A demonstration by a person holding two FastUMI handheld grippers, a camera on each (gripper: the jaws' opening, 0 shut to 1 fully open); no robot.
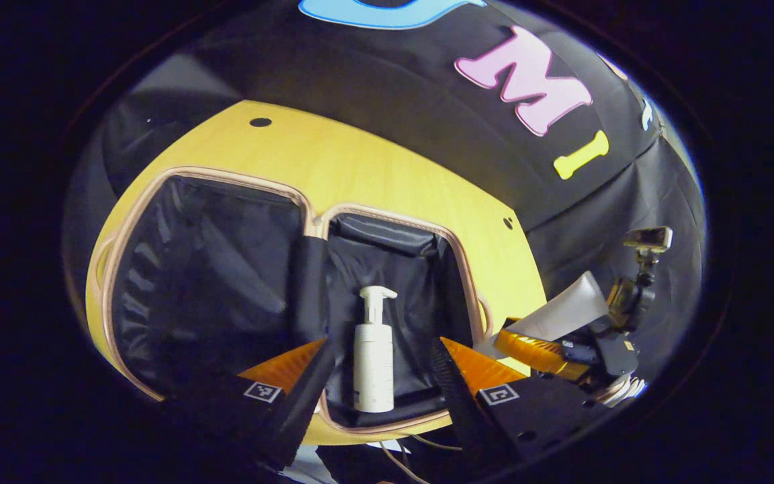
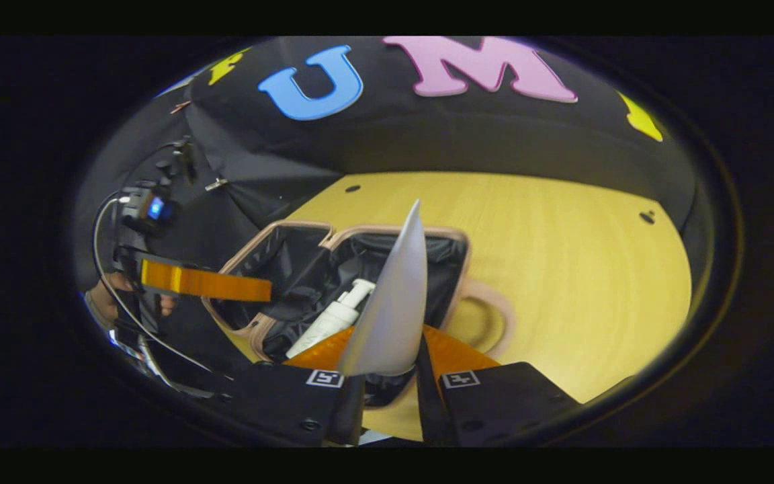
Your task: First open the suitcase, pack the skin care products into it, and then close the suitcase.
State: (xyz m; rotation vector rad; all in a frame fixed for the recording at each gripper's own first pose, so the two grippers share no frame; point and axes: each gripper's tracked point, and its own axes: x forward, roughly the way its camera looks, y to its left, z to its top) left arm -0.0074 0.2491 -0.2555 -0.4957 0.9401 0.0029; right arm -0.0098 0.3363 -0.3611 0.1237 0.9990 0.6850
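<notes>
Left gripper view: the open suitcase (image 1: 226, 282) lies flat on the yellow wooden table (image 1: 360, 168), its two black-lined halves side by side and edged with a pale pink rim; the white pump bottle (image 1: 373, 353) lies in the right-hand half, pump head pointing away from the camera; the left gripper (image 1: 381, 363) hangs above that half with its two fingers spread wide, one to either side of the bottle and apart from it, grasping nothing. At the right edge of the same view, the right gripper (image 1: 548, 336) holds a pale grey squeeze tube (image 1: 562, 312) just beside the suitcase's rim.

Right gripper view: the right gripper (image 2: 387, 366) is closed on the lower end of the grey tube (image 2: 394, 302), both fingers pressed against it; the tube stands nearly upright, its flat crimped end uppermost, in front of the suitcase (image 2: 273, 255); the pump bottle (image 2: 330, 323) lies slanted in the nearer half, partly hidden behind the tube; the suitcase's pink handle (image 2: 494, 316) rests on the table (image 2: 562, 255) to the right; the left gripper (image 2: 226, 286) reaches over the suitcase from the left, with a hand (image 2: 101, 299) partly visible behind it; the spread of its fingers cannot be judged from this angle.
</notes>
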